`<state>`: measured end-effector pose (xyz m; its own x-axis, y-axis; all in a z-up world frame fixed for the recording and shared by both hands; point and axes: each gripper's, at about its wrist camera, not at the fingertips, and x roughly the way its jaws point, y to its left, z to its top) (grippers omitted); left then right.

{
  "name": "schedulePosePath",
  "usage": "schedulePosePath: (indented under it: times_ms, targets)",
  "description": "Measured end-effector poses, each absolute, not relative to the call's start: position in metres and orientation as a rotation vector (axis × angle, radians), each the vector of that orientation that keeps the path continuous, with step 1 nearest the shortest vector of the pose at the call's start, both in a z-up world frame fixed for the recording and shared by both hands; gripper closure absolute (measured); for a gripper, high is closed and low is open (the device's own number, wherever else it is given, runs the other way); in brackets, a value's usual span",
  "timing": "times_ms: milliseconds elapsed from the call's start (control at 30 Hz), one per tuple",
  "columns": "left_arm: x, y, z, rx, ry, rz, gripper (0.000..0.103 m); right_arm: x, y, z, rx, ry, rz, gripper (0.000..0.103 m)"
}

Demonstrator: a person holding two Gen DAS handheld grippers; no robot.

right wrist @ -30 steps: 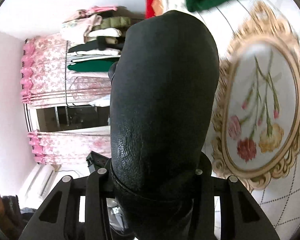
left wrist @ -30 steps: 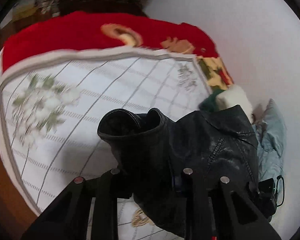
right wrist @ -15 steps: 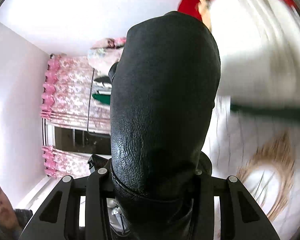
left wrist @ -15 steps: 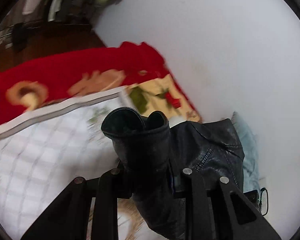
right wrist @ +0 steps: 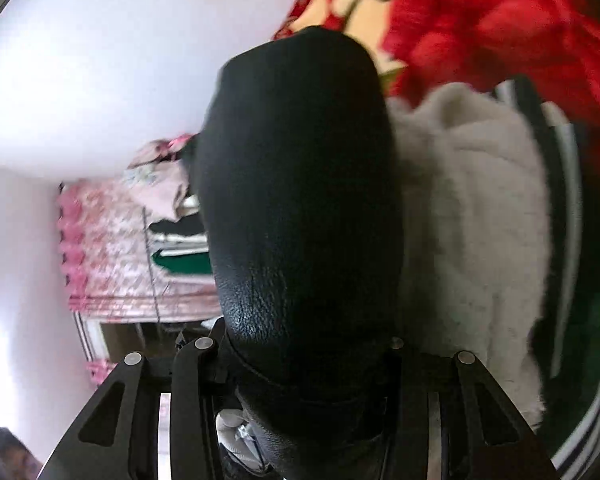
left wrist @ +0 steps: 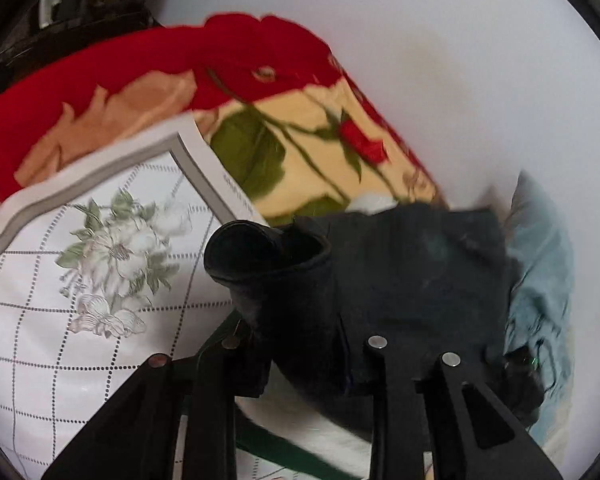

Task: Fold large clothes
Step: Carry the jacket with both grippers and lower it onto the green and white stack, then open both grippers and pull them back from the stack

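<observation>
We are carrying the jacket (left wrist: 412, 276) above the bed (left wrist: 100, 340), the left gripper (left wrist: 300, 360) clenching a cuff and the right gripper (right wrist: 300, 364) clamping black leather. Next we are likely lowering it flat to fold. A red blanket (left wrist: 100, 76) is lying far, white wall (left wrist: 440, 60) right.

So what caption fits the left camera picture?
Left gripper shut on black leather jacket above the flowered bedspread.
</observation>
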<state>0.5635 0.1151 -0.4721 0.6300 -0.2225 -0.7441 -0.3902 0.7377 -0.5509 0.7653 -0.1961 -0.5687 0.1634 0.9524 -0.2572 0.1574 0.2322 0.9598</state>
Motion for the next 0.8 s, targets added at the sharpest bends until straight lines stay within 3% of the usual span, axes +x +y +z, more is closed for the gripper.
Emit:
schedulePosePath:
  times_ms: [33,233,300,333,367,500,633,800]
  targets:
    - [0.563,0.112,-0.472,-0.736,0.913,0.103,0.075,0.767,-0.198,-0.571,1.199,1.283,0.816,0.056]
    - [0.566,0.103,-0.459,-0.639,0.972,0.102,0.074,0.759,-0.187,-0.538,0.877,1.382,0.593,0.027]
    - [0.566,0.099,-0.452,-0.575,0.992,0.127,0.058,0.748,-0.179,-0.513,0.719,1.378,0.481,0.014]
    - [0.564,0.096,-0.445,-0.527,1.001,0.150,0.032,0.740,-0.172,-0.499,0.613,1.376,0.402,0.003]
    - [0.560,0.095,-0.436,-0.485,1.005,0.173,0.008,0.731,-0.166,-0.489,0.506,1.364,0.324,0.000]
    - [0.545,0.092,-0.405,-0.342,0.983,0.220,0.005,0.691,-0.137,-0.450,0.246,1.312,0.109,0.000]
    - [0.517,0.076,-0.364,-0.180,0.962,0.231,0.004,0.618,-0.109,-0.436,0.155,1.274,-0.007,0.000]
    - [0.473,0.060,-0.316,-0.058,0.940,0.176,0.003,0.536,-0.085,-0.369,0.125,1.170,-0.167,0.000]
